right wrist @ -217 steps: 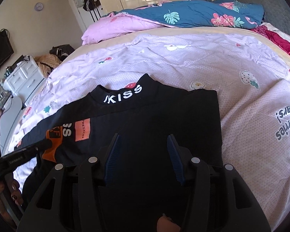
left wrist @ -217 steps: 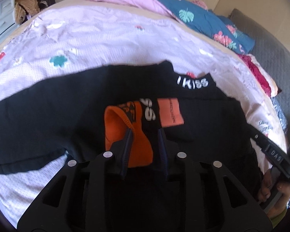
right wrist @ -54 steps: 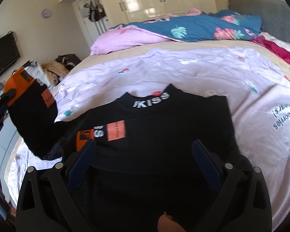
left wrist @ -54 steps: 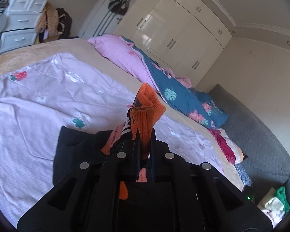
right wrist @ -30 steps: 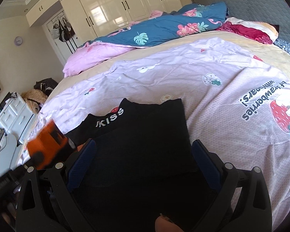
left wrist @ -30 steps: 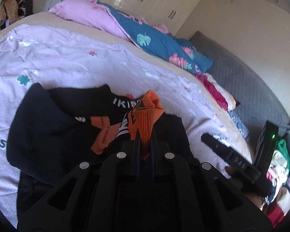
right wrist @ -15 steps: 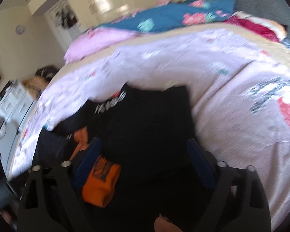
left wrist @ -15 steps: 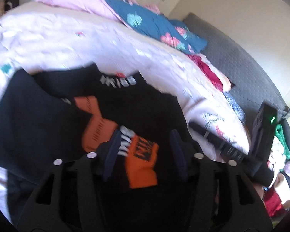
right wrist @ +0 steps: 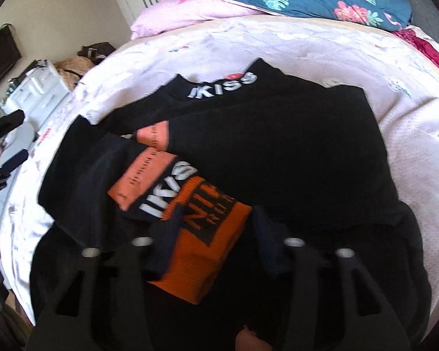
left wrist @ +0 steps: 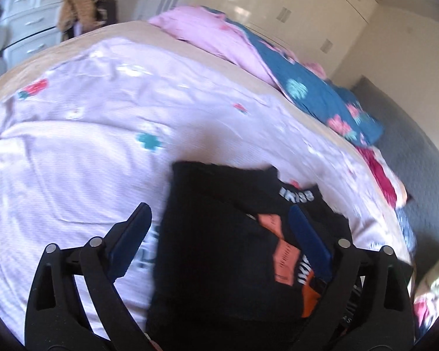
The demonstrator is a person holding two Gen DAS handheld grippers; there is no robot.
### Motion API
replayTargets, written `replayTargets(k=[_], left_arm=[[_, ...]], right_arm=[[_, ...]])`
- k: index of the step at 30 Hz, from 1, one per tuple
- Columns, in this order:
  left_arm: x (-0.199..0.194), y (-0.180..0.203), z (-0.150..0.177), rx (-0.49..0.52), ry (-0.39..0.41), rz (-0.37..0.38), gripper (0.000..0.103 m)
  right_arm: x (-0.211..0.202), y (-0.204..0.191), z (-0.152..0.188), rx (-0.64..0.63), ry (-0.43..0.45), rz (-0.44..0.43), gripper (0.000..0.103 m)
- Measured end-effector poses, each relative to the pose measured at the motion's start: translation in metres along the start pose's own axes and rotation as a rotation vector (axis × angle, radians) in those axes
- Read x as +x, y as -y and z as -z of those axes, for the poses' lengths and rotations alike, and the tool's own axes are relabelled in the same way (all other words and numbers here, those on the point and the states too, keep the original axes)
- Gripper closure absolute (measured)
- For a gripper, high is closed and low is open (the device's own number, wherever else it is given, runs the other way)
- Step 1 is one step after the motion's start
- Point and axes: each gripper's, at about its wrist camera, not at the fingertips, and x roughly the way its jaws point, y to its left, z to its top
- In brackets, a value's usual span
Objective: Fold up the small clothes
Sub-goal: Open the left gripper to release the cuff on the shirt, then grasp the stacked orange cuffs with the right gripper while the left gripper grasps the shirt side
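Note:
A black top [right wrist: 278, 146] with white "IKISS" lettering lies on the bed, both sleeves folded in across its body. The left sleeve's orange cuff [right wrist: 202, 248] rests on the front. In the left wrist view the top [left wrist: 219, 248] is seen from its left side. My left gripper [left wrist: 219, 234] is open and empty, above the top's left edge. My right gripper [right wrist: 216, 234] is open, its fingers to either side of the orange cuff, just above it. The left gripper's tips [right wrist: 3, 146] show at the far left of the right wrist view.
The bed has a pale pink printed sheet [left wrist: 87, 146]. A pink pillow [right wrist: 190, 11] and a blue floral duvet [right wrist: 322, 0] lie at the head. White drawers [left wrist: 29, 35] stand left of the bed. A grey sofa [left wrist: 409, 146] is on the right.
My left gripper carried the orange-cuffed sleeve across the top, opened and let it go, then drew back to the left. My right gripper moved down over the cuff.

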Motion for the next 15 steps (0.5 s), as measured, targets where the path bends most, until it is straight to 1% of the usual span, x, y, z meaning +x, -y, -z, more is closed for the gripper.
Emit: replayTargets(k=[1, 2, 6, 9, 10, 11, 13, 15], left_arm=[[-0.002, -0.007, -0.003, -0.017, 0.007, -0.004, 0.015], [-0.005, -0.013, -0.005, -0.035, 0.014, -0.012, 0.015], [-0.013, -0.037, -0.011, -0.108, 0.034, -0.025, 0.014], [-0.013, -0.043, -0.013, -0.128, 0.038, -0.028, 0.014], [-0.012, -0.043, -0.013, -0.128, 0.037, -0.032, 0.014], [-0.011, -0.043, -0.013, -0.125, 0.035, -0.034, 0.012], [-0.008, -0.043, -0.013, -0.121, 0.028, -0.035, 0.011], [-0.004, -0.041, -0.013, -0.115, 0.02, -0.037, 0.011]], right_arm=[[-0.001, -0.003, 0.0, -0.005, 0.007, -0.014, 0.085], [-0.003, -0.006, -0.001, -0.012, 0.014, -0.029, 0.091], [-0.025, -0.02, -0.013, -0.048, 0.111, -0.081, 0.093], [-0.054, -0.033, -0.035, -0.101, 0.22, -0.113, 0.094], [-0.068, -0.036, -0.043, -0.119, 0.268, -0.128, 0.094], [-0.079, -0.038, -0.05, -0.132, 0.307, -0.143, 0.094], [-0.095, -0.038, -0.06, -0.148, 0.359, -0.145, 0.094], [-0.103, -0.037, -0.067, -0.171, 0.397, -0.11, 0.094]])
